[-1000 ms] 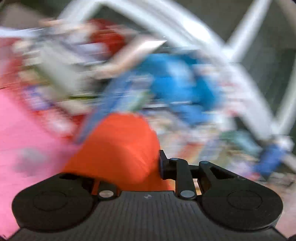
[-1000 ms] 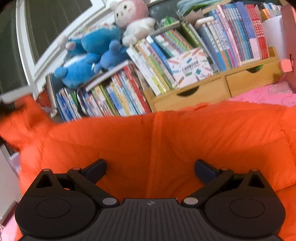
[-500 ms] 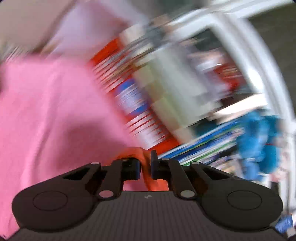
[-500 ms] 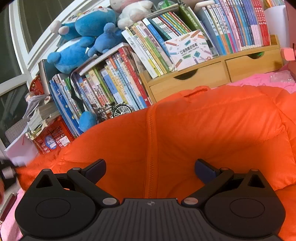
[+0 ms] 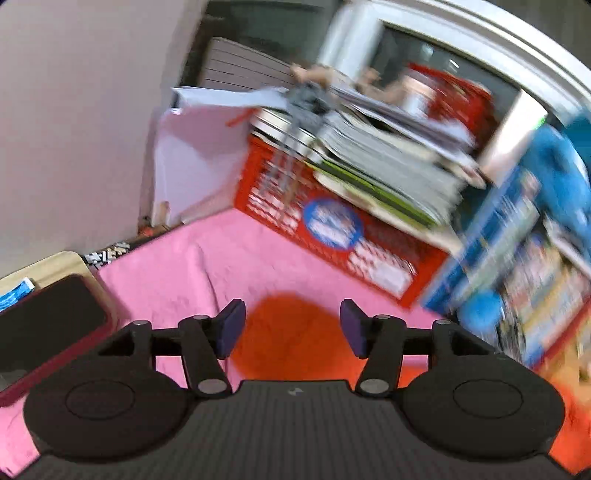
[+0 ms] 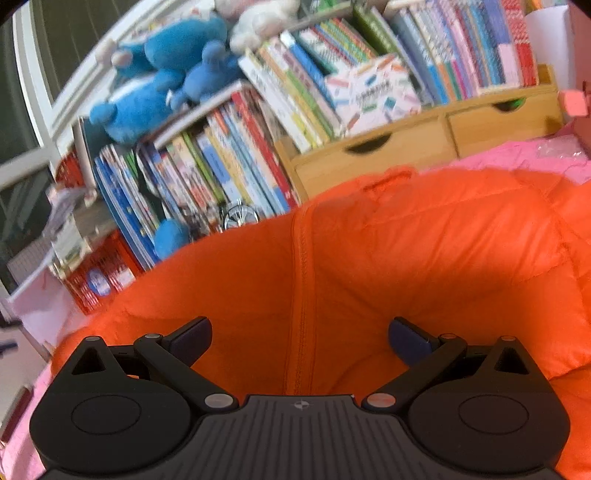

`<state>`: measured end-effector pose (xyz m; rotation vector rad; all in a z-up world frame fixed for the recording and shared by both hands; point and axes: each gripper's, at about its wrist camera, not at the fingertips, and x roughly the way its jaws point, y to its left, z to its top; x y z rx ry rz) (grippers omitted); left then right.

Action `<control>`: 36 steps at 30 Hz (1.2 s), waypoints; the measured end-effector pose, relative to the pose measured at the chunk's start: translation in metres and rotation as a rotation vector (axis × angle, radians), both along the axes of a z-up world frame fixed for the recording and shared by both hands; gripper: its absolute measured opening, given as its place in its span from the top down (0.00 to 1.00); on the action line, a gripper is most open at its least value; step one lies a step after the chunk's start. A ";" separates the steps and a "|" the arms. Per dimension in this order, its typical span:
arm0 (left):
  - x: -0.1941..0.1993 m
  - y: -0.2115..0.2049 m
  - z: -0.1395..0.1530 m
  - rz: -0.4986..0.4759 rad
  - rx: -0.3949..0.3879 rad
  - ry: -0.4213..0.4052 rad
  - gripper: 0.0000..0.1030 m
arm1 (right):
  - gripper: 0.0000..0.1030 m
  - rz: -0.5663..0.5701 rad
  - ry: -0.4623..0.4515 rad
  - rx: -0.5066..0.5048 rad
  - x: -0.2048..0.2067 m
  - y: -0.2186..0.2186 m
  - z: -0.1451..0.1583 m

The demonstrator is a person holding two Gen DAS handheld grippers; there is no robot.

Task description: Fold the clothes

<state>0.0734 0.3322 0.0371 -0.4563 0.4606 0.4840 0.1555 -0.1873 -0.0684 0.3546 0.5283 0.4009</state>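
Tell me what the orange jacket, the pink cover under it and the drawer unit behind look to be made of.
Orange jacket: likely smooth, slightly shiny synthetic shell with padded filling; it shows puffy stitched panels and a zipper line.
Pink cover: soft matte fabric, probably cotton-like; it creases and drapes over an edge.
Drawer unit: light wood or wood-look board with a plain, pale finish and cut-out handles.

Pale wall [image 5: 74, 110] at left, white window frame [image 5: 480, 33] above. Pink-covered surface [image 5: 184, 273] below. Leaning rows of books [image 6: 258, 147] over wooden drawers [image 6: 399, 151]; blue plush toys [image 6: 159, 85] on top; red crate [image 5: 332, 229] under stacked papers.
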 end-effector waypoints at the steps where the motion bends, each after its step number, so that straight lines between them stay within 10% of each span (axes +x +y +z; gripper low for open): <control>1: -0.006 -0.011 0.000 -0.078 0.001 0.007 0.43 | 0.00 -0.013 -0.036 -0.029 -0.008 -0.010 0.006; 6: -0.024 -0.089 -0.018 -0.508 -0.043 0.028 0.15 | 0.03 -0.103 -0.161 -0.245 -0.058 -0.072 0.023; 8: -0.017 -0.119 -0.031 -0.606 -0.086 0.037 0.12 | 0.23 -0.148 -0.105 -0.269 -0.068 -0.099 0.018; 17: 0.063 -0.235 -0.081 -0.727 -0.160 0.196 0.00 | 0.19 -0.192 0.068 -0.189 -0.076 -0.153 -0.015; 21: 0.072 -0.256 -0.079 -0.748 -0.097 0.214 0.01 | 0.16 -0.104 0.111 -0.144 -0.055 -0.139 -0.022; 23: 0.063 -0.258 -0.076 -0.783 -0.087 0.214 0.16 | 0.43 -0.071 0.105 -0.143 -0.046 -0.127 -0.021; 26: 0.039 -0.254 -0.073 -0.847 -0.118 0.206 0.40 | 0.55 -0.004 0.093 -0.150 -0.038 -0.105 -0.017; 36: -0.061 -0.239 -0.054 -0.977 -0.072 0.260 0.37 | 0.43 0.334 -0.049 -0.401 -0.081 -0.059 -0.002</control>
